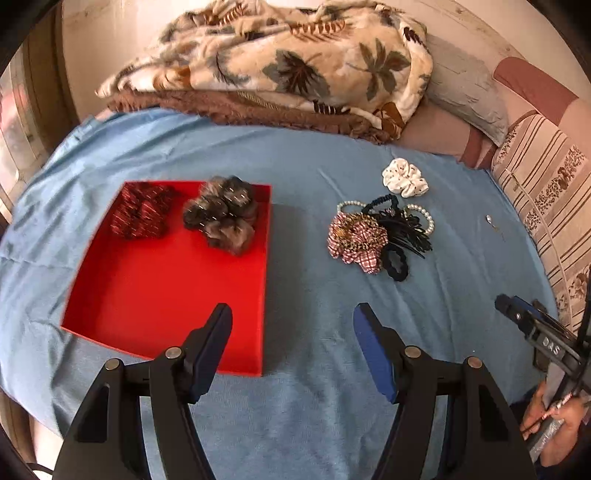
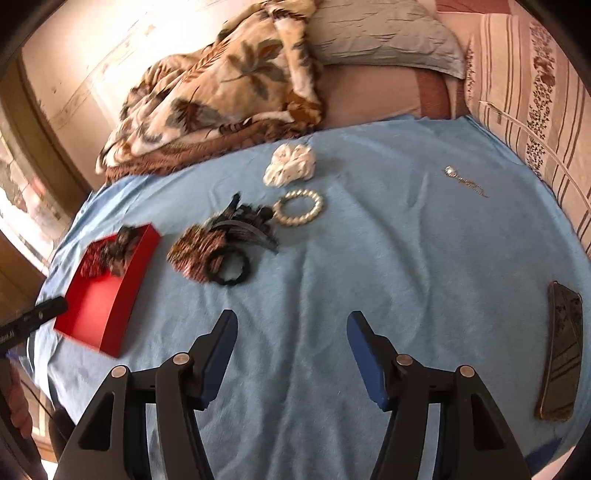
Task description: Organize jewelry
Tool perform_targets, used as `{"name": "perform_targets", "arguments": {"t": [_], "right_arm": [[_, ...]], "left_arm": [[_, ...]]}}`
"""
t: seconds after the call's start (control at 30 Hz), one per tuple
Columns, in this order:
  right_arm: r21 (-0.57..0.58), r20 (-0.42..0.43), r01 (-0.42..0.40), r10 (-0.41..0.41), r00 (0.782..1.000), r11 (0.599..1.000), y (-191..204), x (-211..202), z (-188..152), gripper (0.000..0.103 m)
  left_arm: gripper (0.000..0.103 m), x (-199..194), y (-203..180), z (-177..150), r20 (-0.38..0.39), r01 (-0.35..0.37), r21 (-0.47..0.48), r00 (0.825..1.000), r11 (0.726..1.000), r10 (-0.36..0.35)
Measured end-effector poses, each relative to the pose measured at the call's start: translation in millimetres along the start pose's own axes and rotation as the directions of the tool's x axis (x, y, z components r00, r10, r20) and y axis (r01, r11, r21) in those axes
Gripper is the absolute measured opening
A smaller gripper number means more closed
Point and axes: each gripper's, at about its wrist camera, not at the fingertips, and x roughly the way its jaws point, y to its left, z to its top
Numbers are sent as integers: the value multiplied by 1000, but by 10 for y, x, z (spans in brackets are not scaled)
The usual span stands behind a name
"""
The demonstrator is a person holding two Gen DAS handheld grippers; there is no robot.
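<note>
A red box [image 1: 147, 295] lies on the blue sheet, holding a red striped scrunchie [image 1: 142, 216] and a grey fluffy scrunchie [image 1: 223, 214] at its far end. To its right sits a heap: a checked scrunchie [image 1: 356, 240], a black hair tie [image 1: 397, 264], a black claw clip [image 1: 404, 229] and a pearl bracelet [image 2: 300, 206]. A white scrunchie [image 1: 405, 180] lies beyond the heap. A small silver pendant [image 2: 461, 180] rests apart to the right. My left gripper [image 1: 291, 328] hovers open by the box's near right corner, empty. My right gripper [image 2: 291, 328] hangs open and empty, short of the heap.
A leaf-patterned blanket [image 1: 280, 62] and a grey pillow [image 2: 384, 35] lie at the back of the bed. A striped cushion [image 1: 546, 206] borders the right side. A phone [image 2: 561, 354] lies on the sheet at the right. A person's hand [image 1: 550, 424] holds the right gripper.
</note>
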Motion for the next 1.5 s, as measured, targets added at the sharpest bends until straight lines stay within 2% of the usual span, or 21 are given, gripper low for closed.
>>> {"name": "perform_targets", "arguments": {"t": [0.2,0.33,0.43,0.47,0.63,0.77,0.8,0.83,0.87,0.9,0.93,0.97,1.07,1.23,1.37,1.43,1.47,1.5], "right_arm": [[43,2,-5,5,1000,999,-144,302,299,67],[49,25,-5,4,1000,999,-160,577,664,67],[54,23,-4,3,1000,999,-160,871,962,67],[60,20,-6,4,1000,998,-158,969,1053,67],[92,1,-4,4,1000,996,-173,1497,1479,67],[128,-30,1,3,1000,992,-192,1855,1648,67],[139,-40,5,0,999,990,-197,1941,1675,67],[148,-47,7,0,999,989,-201,2003,1694,67],[157,-53,4,4,999,988,-204,2061,1707,64],[164,-53,-5,13,999,986,-208,2088,1717,56],[168,-58,-17,27,998,986,-207,2101,1722,25],[170,-65,-28,40,997,985,-209,2100,1727,10],[165,-35,-44,50,998,985,-201,1932,1707,9],[156,28,-81,78,997,984,-252,1407,1610,9],[131,67,-123,115,991,984,-293,817,1348,9],[128,78,-140,131,988,982,-330,509,1120,9],[139,78,-155,145,986,978,-372,365,967,9],[153,76,-169,159,984,974,-416,288,849,11]], "left_arm": [[67,403,-179,132,-39,56,1,998,998,-56],[66,712,-357,313,-52,85,29,995,996,-83],[51,993,-407,483,-58,71,24,996,997,-70],[43,1090,-401,531,-68,71,16,995,997,-70],[42,1392,-319,676,-79,74,-30,994,997,-76],[42,1593,-297,724,-100,107,-49,989,993,-112],[41,1621,-302,735,-106,108,-51,988,993,-113],[36,1654,-305,738,-112,114,-53,986,992,-120],[12,1667,-308,739,-111,127,-57,985,990,-133],[12,1670,-316,738,-115,141,-61,982,988,-147],[12,1658,-322,740,-108,151,-65,982,986,-157],[12,1623,-329,735,-97,162,-65,981,985,-168],[12,1471,-328,715,-80,205,-72,974,976,-211],[12,990,-359,574,-54,333,-70,940,941,-336],[12,650,-467,293,-66,395,-25,916,918,-396],[12,614,-471,139,-96,398,-33,912,917,-399],[13,624,-474,27,-113,380,-33,918,924,-381],[17,647,-474,-41,-128,354,-27,926,935,-354]]}}
